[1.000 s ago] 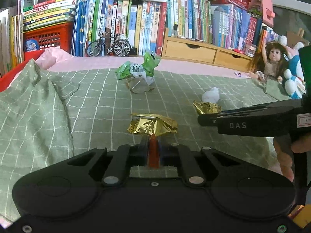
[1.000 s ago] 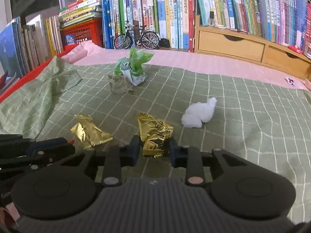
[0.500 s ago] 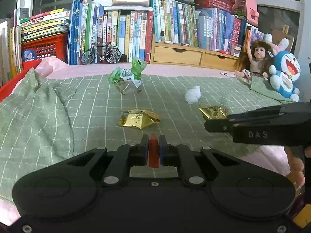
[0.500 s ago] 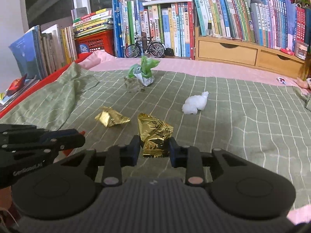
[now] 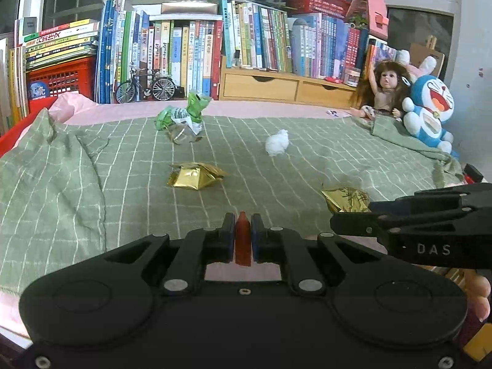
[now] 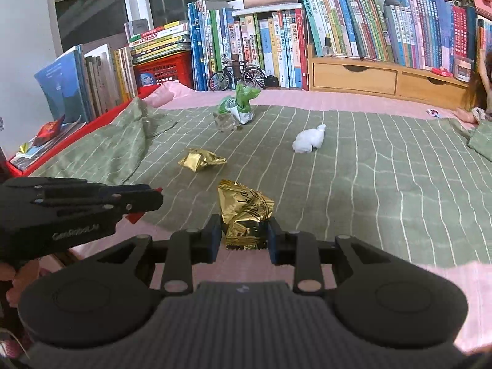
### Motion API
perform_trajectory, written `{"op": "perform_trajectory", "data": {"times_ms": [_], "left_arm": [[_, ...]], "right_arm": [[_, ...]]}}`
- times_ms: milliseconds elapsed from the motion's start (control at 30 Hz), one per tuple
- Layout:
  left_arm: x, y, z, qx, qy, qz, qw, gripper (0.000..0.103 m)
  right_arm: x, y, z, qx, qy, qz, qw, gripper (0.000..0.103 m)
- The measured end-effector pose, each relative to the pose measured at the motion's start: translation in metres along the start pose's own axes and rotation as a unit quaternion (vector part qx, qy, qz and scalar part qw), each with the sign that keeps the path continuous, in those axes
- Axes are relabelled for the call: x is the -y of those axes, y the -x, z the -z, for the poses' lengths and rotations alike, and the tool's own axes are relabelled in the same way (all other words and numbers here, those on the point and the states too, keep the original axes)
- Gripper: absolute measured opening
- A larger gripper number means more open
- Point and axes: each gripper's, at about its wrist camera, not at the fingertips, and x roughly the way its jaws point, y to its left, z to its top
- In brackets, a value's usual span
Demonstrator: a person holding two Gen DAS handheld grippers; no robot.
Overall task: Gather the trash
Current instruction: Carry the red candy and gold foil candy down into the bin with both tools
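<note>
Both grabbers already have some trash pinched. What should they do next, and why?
Probably carry both pieces off to wherever the trash goes; no bin shows in these views. The right gripper is clamped on a gold wrapper and the left gripper on a thin red scrap, so neither can grab the other gold wrapper, white tissue or green wrapper yet.

Both tools point(image 5: 243, 240) point(image 6: 244, 236) withdrawn from bed; gold wrapper point(image 6: 246, 215) carried along

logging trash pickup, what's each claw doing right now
Left claw: shut on a small red scrap.
Right claw: shut on a crumpled gold foil wrapper.
</note>
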Motion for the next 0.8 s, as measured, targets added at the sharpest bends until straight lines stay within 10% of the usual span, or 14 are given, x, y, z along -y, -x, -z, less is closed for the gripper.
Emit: {"op": "perform_trajectory", "data": {"times_ms": [800], "left_arm": [[0.022, 0.044, 0.103, -0.088, 0.024, 0.033, 0.9953, 0.010]], "right_arm": [[-0.029, 0.033, 0.099, -0.097, -0.034, -0.020, 0.994, 0.035]]}}
